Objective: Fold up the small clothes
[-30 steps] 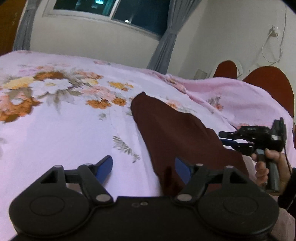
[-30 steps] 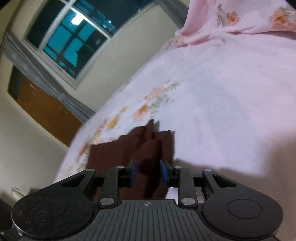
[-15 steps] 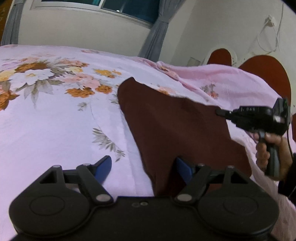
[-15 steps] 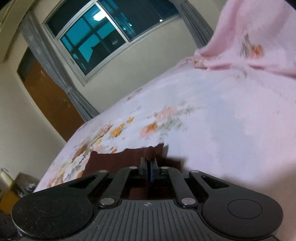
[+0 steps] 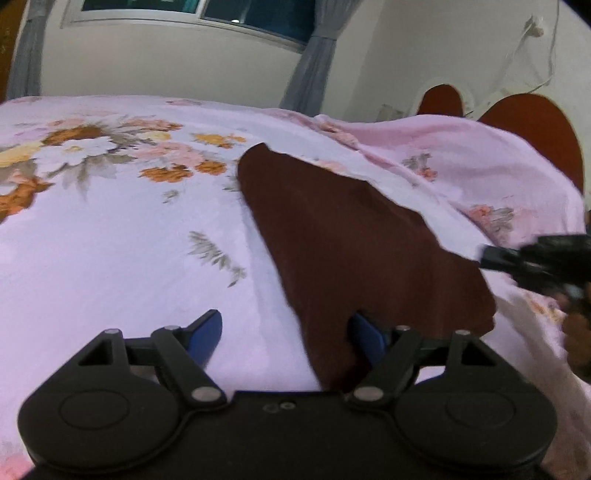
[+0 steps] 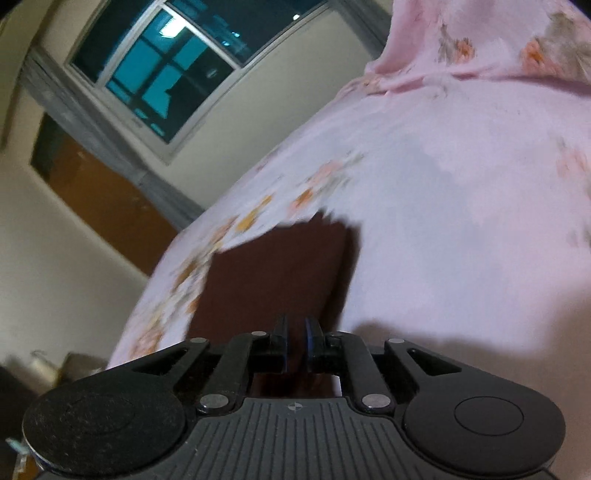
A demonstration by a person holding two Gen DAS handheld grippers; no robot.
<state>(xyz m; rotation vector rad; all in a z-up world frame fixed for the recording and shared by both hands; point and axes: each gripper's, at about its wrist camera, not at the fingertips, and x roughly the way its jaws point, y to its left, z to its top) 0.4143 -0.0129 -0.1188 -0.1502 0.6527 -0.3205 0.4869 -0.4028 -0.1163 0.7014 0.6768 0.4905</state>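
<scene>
Maroon garment on floral bedsheet, pink quilt behind; left claw wide, empty; right claw opening, cloth between.

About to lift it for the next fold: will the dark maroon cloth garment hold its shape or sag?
The dark maroon cloth garment probably sags: it lies flat, following the pink floral bedsheet. It looks thin, so likely light. Its edge curls near the left claw, suggesting floppy corners.

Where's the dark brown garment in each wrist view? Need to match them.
Left wrist: the dark brown garment runs from centre to lower right on the bedsheet, reaching between the camera's own fingers.
Right wrist: the same garment sits lower centre, just ahead of the fingers.
Shared landmark: the window behind the bed.
</scene>
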